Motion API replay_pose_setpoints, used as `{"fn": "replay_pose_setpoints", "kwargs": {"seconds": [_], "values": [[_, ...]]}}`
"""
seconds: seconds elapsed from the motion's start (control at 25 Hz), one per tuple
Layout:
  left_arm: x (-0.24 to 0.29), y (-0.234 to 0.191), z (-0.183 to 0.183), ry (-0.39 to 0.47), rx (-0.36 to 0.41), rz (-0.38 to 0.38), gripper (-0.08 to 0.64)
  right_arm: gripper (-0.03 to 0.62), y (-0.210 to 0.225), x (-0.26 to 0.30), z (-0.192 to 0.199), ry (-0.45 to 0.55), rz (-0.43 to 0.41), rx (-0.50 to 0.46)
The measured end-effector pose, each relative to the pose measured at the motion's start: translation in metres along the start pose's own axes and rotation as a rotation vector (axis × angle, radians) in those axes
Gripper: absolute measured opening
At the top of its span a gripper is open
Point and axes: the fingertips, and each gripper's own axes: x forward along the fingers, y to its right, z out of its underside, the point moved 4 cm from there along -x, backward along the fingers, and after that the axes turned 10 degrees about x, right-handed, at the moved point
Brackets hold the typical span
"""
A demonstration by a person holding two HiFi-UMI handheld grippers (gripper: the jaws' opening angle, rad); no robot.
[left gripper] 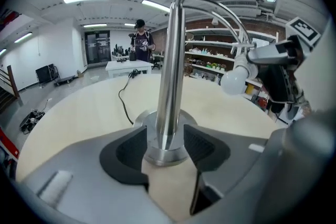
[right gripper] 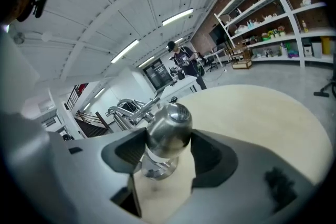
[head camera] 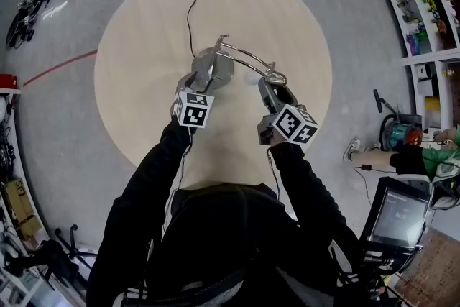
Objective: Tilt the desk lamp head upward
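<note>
Found lamp (head camera: pixel 213 70) standing on table (head camera: pixel 144 47), post (left gripper: pixel 170 76) between left gripper's (left gripper: pixel 167 149) spread, non-pressing jaws, head (right gripper: pixel 169 131) pinched in right gripper's (right gripper: pixel 167 152) jaws with bulb (left gripper: pixel 234 81) facing about level; judged tilt under way but unfinished, leaving head to be raised further, then released.

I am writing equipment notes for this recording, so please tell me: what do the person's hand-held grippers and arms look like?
The left hand-held gripper and the right hand-held gripper share one design: a light grey moulded body, two black textured pads, and a white cube with black square markers. The person wears long black sleeves; a thin cable runs along the left one.
</note>
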Motion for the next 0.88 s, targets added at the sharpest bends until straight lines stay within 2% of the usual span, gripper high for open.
{"fn": "replay_pose_setpoints", "kwargs": {"seconds": [0.24,0.36,0.52,0.88], "values": [[-0.020,-0.009,-0.061,0.177,-0.051,-0.017,0.225,0.281,0.003,-0.001,-0.013,0.016,0.028,-0.099],[-0.020,-0.011,-0.090,0.250,-0.027,-0.015,0.216,0.278,0.004,0.002,-0.022,0.025,0.037,-0.145],[-0.046,-0.008,-0.115,0.268,0.026,-0.015,0.181,0.275,-0.024,-0.021,-0.038,0.043,0.049,-0.215],[-0.038,-0.010,-0.112,0.238,0.015,-0.025,0.172,0.272,-0.049,-0.038,-0.061,0.089,0.049,-0.349]]}}
